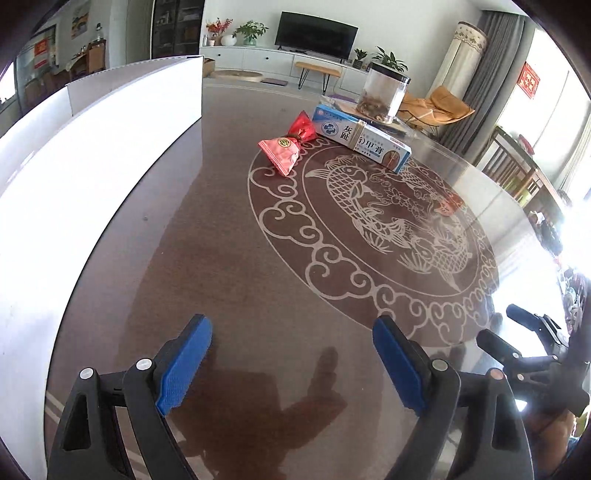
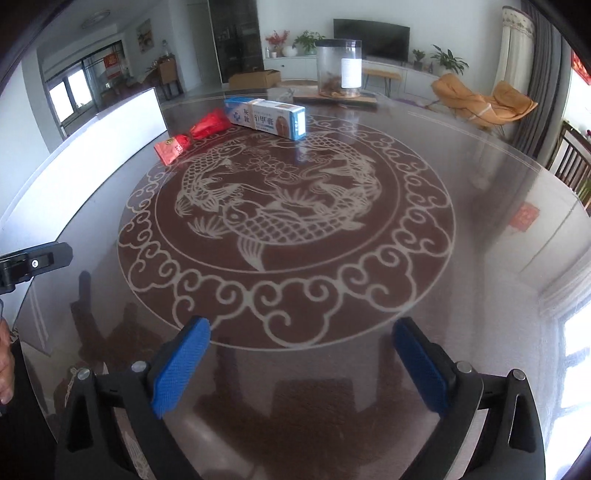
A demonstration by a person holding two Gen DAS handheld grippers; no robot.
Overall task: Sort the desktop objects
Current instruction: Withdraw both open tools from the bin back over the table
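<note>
Left wrist view, lower centre: the left gripper [image 1: 291,363], blue-padded fingers [image 1: 184,365] spread wide with nothing between them, hanging over a bare stretch of the worktop [image 1: 229,236]. Right wrist view, lower centre: the right gripper [image 2: 301,363], fingers [image 2: 181,365] likewise wide apart and empty. The worktop is round, dark brown and glossy under glass, with a pale fish-and-cloud medallion [image 2: 284,218] filling mid-frame. A white partition board [image 1: 92,147] stands along its edge at the left of the frame.

Task objects lie together in the upper centre of both views, well apart from the fingers: a pink sachet [image 1: 279,150] touching a red sachet [image 1: 303,127], both tied at the neck; just beside them a long blue-and-white carton [image 1: 364,138] printed with Chinese characters; behind it a clear cylindrical jar [image 1: 384,94] with a dark lid and brown contents at the bottom.

Beyond, along the top of the frame: a television [image 1: 317,35] on a white cabinet, potted plants, an orange chair [image 2: 484,101] and grey curtains.
</note>
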